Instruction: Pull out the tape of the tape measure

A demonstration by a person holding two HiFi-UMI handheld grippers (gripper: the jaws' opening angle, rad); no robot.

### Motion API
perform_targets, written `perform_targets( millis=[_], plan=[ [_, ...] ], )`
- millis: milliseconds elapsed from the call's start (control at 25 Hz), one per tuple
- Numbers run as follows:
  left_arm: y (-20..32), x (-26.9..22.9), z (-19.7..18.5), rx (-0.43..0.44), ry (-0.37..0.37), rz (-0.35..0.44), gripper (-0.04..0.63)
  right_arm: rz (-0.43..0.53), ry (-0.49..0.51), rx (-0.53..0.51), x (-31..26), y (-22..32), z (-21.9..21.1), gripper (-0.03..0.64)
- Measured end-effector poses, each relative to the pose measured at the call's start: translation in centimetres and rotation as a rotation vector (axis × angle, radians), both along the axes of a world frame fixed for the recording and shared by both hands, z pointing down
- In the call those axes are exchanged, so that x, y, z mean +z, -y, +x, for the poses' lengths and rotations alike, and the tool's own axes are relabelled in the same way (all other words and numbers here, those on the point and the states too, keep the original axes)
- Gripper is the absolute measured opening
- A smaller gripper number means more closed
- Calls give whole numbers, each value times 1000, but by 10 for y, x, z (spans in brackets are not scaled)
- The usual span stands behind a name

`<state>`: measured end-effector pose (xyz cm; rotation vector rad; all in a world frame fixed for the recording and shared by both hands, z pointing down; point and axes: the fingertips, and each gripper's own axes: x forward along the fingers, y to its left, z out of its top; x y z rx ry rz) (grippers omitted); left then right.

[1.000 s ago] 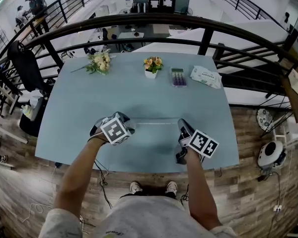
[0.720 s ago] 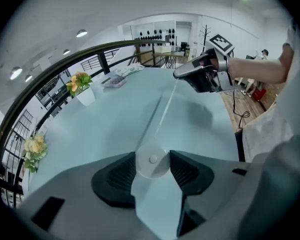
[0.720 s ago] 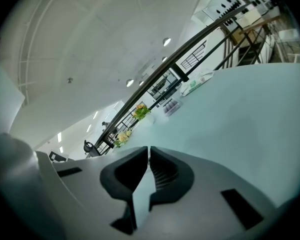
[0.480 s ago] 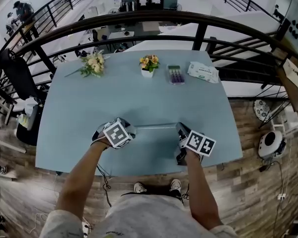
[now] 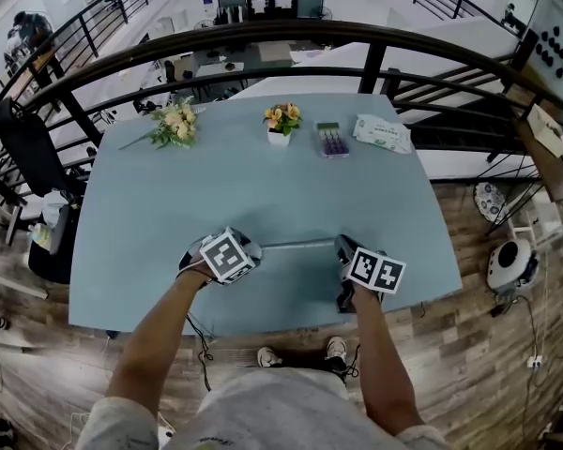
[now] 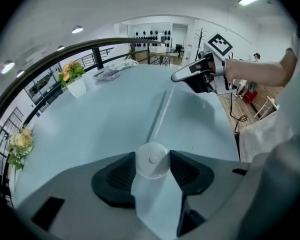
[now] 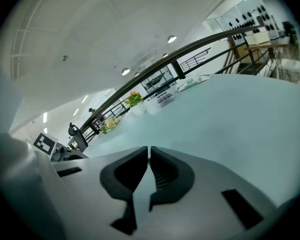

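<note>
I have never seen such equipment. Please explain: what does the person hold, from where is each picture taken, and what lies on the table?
There is no robot: a person holds a two-jaw gripper in each hand. The head view comes from a camera on the person's head, looking down; each gripper view comes from a camera riding on that gripper. The left gripper clamps a round white tape measure; its tape runs to the right gripper, whose jaws are closed on its end. Along the blue table's far edge lie loose flowers, a flower pot, a purple item and a white packet.
</note>
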<state>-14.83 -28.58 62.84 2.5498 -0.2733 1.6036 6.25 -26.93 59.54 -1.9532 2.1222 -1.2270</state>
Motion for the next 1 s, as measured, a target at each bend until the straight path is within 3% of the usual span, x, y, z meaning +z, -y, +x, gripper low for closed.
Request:
perform_targets(
  millis=[720, 1000],
  plan=[
    [-8, -9, -2, -105, -78, 1, 232, 11, -55, -7, -9, -13, 1, 35],
    [-5, -40, 4, -179, -162, 39, 209, 44, -71, -46, -29, -12, 1, 35]
  ],
)
